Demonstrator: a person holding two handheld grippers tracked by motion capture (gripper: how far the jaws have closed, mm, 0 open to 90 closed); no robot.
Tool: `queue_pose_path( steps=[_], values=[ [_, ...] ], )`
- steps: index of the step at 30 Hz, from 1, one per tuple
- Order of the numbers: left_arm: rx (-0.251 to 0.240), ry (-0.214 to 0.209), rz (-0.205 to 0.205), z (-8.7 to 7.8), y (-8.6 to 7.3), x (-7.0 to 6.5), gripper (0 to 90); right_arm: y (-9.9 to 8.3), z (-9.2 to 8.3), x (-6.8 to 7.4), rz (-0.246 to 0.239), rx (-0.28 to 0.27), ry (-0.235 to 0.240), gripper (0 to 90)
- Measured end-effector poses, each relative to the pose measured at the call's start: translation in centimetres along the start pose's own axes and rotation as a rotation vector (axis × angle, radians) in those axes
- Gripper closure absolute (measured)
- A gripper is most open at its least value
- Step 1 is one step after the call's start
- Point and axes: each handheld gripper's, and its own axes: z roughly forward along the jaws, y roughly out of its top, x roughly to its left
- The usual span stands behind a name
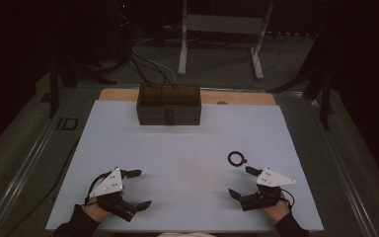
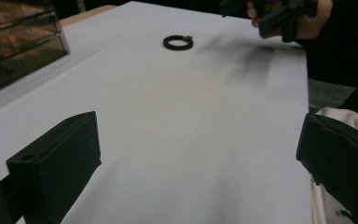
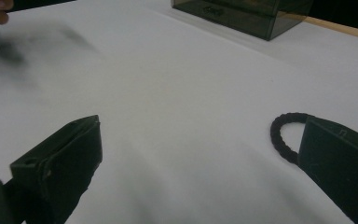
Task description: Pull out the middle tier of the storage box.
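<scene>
At the near left edge of the white table (image 1: 187, 148), the left gripper (image 1: 137, 188) rests low in the person's hand, pointing right across the table, its jaws spread wide with nothing between them. A smoky drawer box (image 1: 168, 105) stands at the far middle. A black braided ring (image 1: 237, 158) lies flat right of centre, just beyond the right gripper (image 1: 242, 181), which points left, jaws spread and empty.

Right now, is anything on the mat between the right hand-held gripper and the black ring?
Nothing visible. The right hand-held gripper stands open just short of the black ring, with bare white mat between them. The dark drawer box sits far back, and the left hand-held gripper is off to the other side.
</scene>
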Motion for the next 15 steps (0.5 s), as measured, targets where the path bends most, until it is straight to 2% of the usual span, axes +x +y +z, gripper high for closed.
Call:
queue_pose_path(
  steps=[7,11,14,15],
  values=[
    [0.003,-0.002,0.022,-0.7,1.1,0.3,1.0,0.0,-0.2,-0.1,0.003,-0.012,0.007,0.0],
    [-0.016,0.023,0.055,-1.2,2.4,0.5,1.0,0.0,-0.2,0.0,0.002,-0.015,0.011,0.0],
    [-0.022,0.029,0.063,-1.3,2.8,0.7,1.0,0.1,-0.1,0.1,0.000,-0.013,0.013,0.0],
    [-0.014,0.040,0.082,-1.3,3.1,0.9,1.0,0.1,-0.1,0.2,-0.006,-0.013,0.012,0.0]
  ],
)
